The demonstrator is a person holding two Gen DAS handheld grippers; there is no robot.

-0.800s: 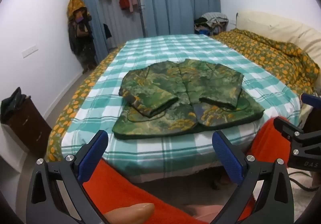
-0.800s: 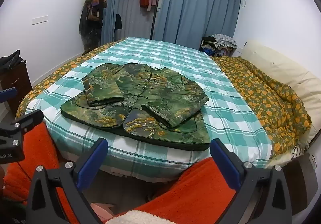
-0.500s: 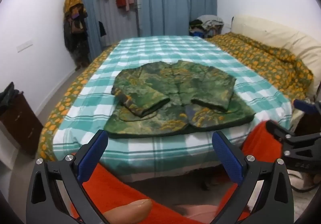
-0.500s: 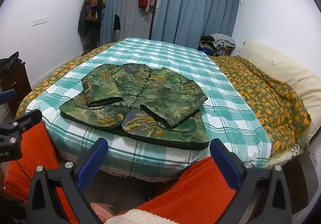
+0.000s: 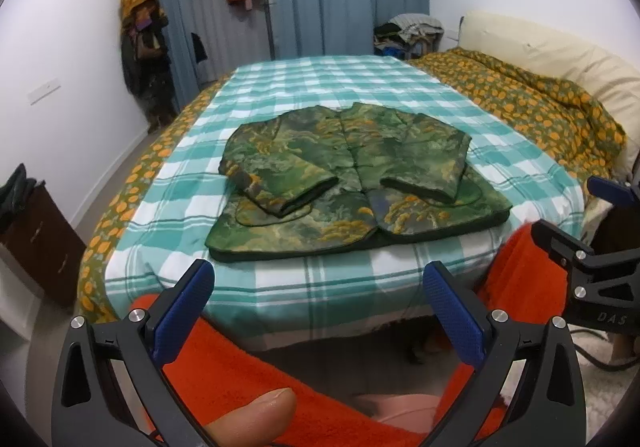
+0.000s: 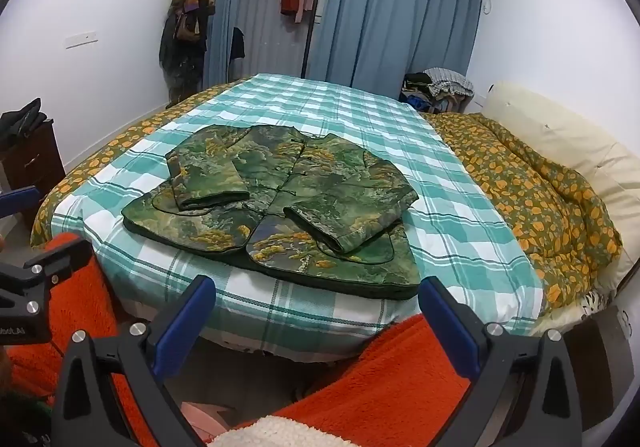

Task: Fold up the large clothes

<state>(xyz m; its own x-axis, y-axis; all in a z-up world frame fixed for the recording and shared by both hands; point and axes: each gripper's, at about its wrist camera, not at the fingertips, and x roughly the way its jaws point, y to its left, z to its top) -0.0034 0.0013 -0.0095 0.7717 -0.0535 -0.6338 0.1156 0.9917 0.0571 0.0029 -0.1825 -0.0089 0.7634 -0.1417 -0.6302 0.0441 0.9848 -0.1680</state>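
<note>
A green camouflage jacket lies flat on the teal checked bed sheet, front side up, with both sleeves folded in across its front. It also shows in the right wrist view. My left gripper is open and empty, held off the foot of the bed, short of the jacket's hem. My right gripper is open and empty, also off the bed's near edge. Each gripper shows at the edge of the other's view.
An orange-patterned quilt and cream pillows lie along the bed's right side. A dark bedside cabinet stands at the left. Blue curtains, an open closet and hanging coats are at the far wall. Orange fleece sleeves fill the foreground.
Both grippers have drawn back slightly from the bed and the left view has swung a little. The jacket has not moved. Both stay open.
</note>
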